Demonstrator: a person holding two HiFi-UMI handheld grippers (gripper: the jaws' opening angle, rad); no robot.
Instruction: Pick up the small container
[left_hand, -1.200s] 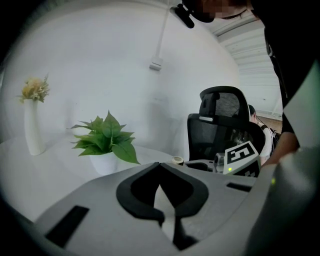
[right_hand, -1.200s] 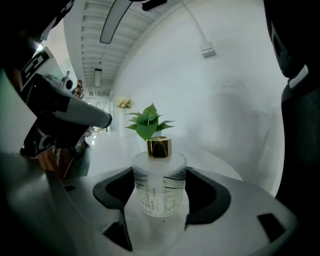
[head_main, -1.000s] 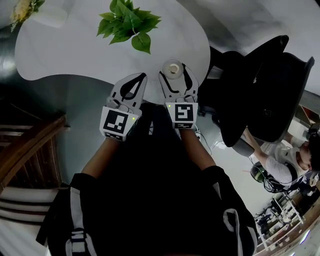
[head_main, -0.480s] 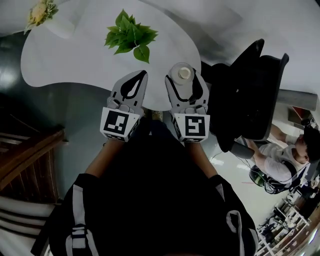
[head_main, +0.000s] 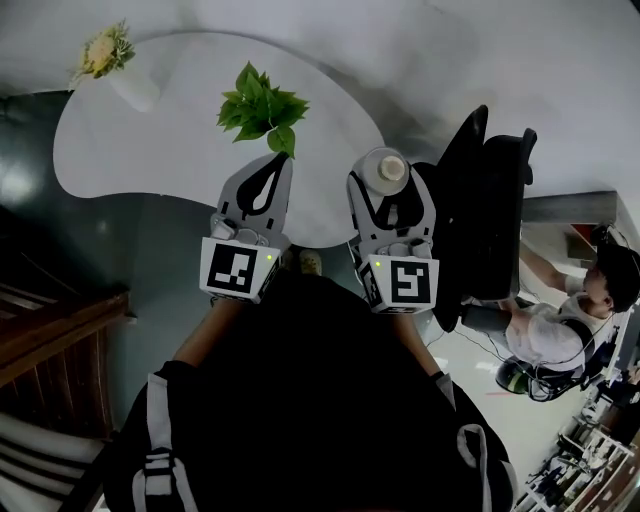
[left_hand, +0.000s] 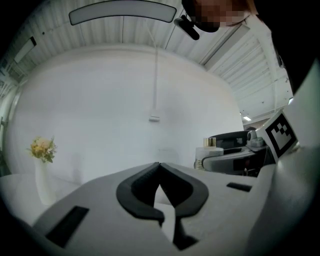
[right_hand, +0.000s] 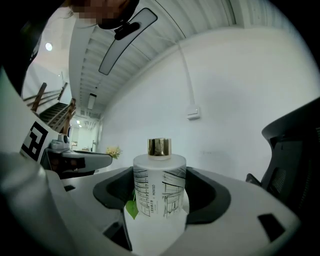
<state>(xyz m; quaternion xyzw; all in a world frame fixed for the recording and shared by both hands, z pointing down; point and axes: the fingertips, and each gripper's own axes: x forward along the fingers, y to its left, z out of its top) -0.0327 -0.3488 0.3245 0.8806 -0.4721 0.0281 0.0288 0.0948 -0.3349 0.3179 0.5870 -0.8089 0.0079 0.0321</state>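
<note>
The small container (right_hand: 160, 185) is a frosted white bottle with a gold cap and line drawings on its side. My right gripper (head_main: 388, 178) is shut on the small container (head_main: 385, 172), holding it upright off the white table (head_main: 180, 160), past the table's right edge. In the left gripper view the small container (left_hand: 208, 152) shows at the right between the other gripper's jaws. My left gripper (head_main: 270, 170) is shut with nothing in it, its jaw tips meeting, and hangs over the table's near edge; the left gripper (left_hand: 159, 167) points toward a white wall.
A green leafy plant (head_main: 258, 106) stands on the table just beyond the left gripper. A white vase with yellow flowers (head_main: 108, 60) stands at the table's far left. Black office chairs (head_main: 490, 210) are at the right, with a seated person (head_main: 560, 320) beyond. Wooden stairs (head_main: 50, 330) lie left.
Both grippers have risen and drawn back from the table. The right one carries the small container up and to the right, off the table's edge.
</note>
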